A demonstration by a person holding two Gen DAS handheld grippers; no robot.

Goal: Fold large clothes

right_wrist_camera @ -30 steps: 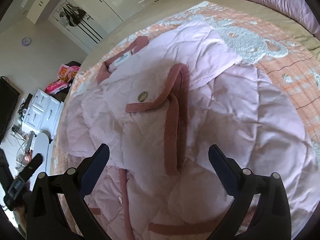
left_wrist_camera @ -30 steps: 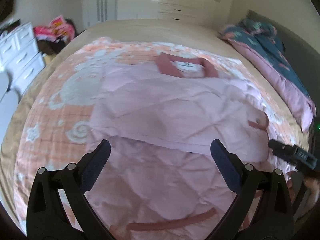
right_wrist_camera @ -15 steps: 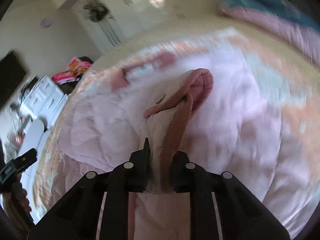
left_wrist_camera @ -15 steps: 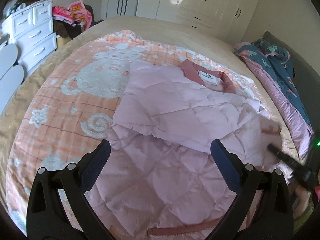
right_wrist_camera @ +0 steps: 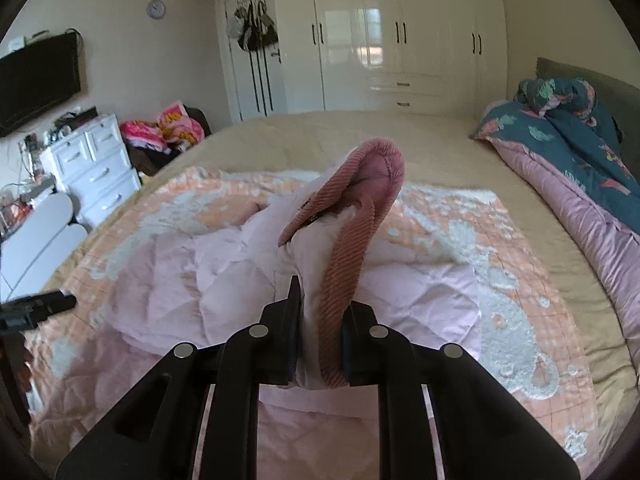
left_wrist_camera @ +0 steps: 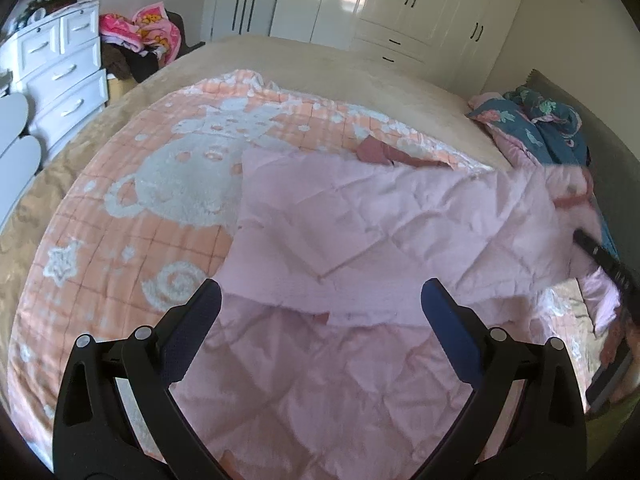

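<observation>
A large pale pink quilted jacket (left_wrist_camera: 360,232) with dusty-rose ribbed trim lies spread on the bed over an orange and white blanket (left_wrist_camera: 132,208). My right gripper (right_wrist_camera: 320,344) is shut on the jacket's sleeve end, with its ribbed cuff (right_wrist_camera: 360,216), and holds it lifted above the bed. In the left wrist view the right gripper (left_wrist_camera: 600,260) shows at the right edge with the sleeve raised. My left gripper (left_wrist_camera: 320,320) is open and empty above the near part of the jacket. The jacket also shows in the right wrist view (right_wrist_camera: 200,280).
A blue and pink duvet (right_wrist_camera: 580,152) is bunched at the bed's right side by the headboard. A white drawer chest (left_wrist_camera: 60,76) and a pile of pink clothes (left_wrist_camera: 140,32) stand left of the bed. White wardrobes (right_wrist_camera: 400,32) line the far wall.
My right gripper closed on the sleeve cuff and lifted it up off the jacket. My left gripper stayed open and the view pulled back and to the right.
</observation>
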